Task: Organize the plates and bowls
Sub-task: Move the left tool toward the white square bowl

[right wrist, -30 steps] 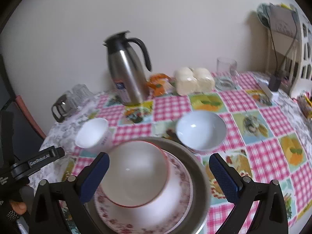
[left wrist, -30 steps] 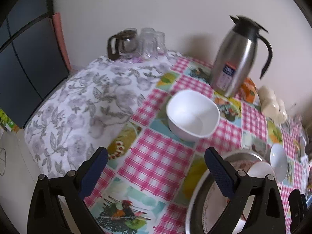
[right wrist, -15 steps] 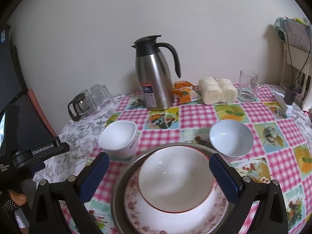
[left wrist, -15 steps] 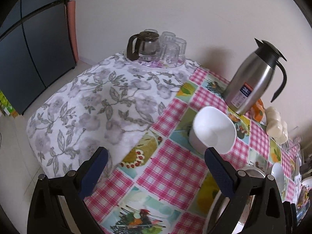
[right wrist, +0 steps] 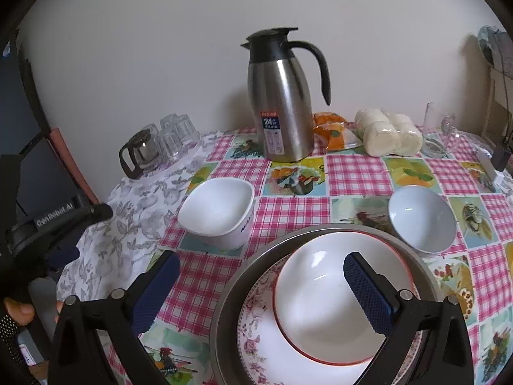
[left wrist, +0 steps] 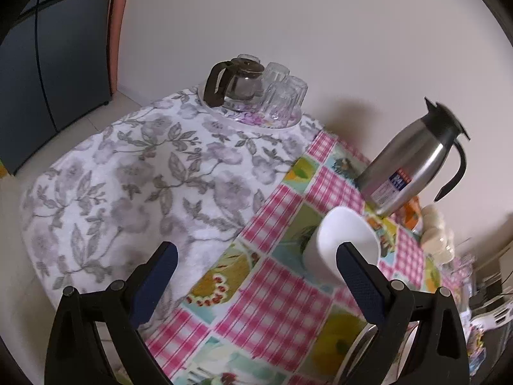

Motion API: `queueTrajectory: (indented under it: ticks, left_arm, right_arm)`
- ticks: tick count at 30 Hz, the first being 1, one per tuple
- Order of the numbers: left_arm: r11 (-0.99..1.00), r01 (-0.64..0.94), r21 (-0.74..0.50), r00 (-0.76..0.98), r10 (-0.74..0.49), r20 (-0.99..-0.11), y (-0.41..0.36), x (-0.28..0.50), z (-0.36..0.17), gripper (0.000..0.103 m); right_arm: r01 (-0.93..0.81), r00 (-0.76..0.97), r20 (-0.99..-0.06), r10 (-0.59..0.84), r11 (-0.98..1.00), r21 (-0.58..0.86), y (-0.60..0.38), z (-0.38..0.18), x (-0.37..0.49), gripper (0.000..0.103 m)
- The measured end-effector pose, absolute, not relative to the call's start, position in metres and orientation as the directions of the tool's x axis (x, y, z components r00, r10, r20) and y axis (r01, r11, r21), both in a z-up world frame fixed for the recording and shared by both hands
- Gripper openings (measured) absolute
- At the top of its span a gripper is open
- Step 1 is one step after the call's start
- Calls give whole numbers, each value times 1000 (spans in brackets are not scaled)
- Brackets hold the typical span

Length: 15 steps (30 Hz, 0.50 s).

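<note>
Holding both grippers open over the dinner table, you grip nothing.

Between your right gripper's (right wrist: 261,284) spread jaws sits the red-rimmed bowl (right wrist: 323,301), nested on a floral plate (right wrist: 256,330) inside a metal pan (right wrist: 231,292). Beyond its left jaw stands the square white bowl (right wrist: 218,211); beyond its right, the round bowl (right wrist: 421,218). Your left gripper (left wrist: 255,279), jaws apart, hovers above the tablecloth (left wrist: 275,301).
</note>
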State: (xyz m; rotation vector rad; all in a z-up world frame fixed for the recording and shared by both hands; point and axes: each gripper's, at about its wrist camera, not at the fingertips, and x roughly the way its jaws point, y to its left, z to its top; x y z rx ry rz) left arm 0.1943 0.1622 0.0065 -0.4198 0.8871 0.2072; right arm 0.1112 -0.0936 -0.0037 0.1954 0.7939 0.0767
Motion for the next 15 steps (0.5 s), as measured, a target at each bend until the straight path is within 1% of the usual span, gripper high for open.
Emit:
queueTrajectory:
  ticks: [11,15]
  left_arm:
    - [896,-297,-331,696,-34,-717,159,206,5,99]
    - [894,-253,-371,695,-99,-712,152,214,0,99]
  right_arm:
    - [10,655,-745,125,985,174,-93,0,141,103]
    - [11,629,-767,129,985,175,-92,1,156,103]
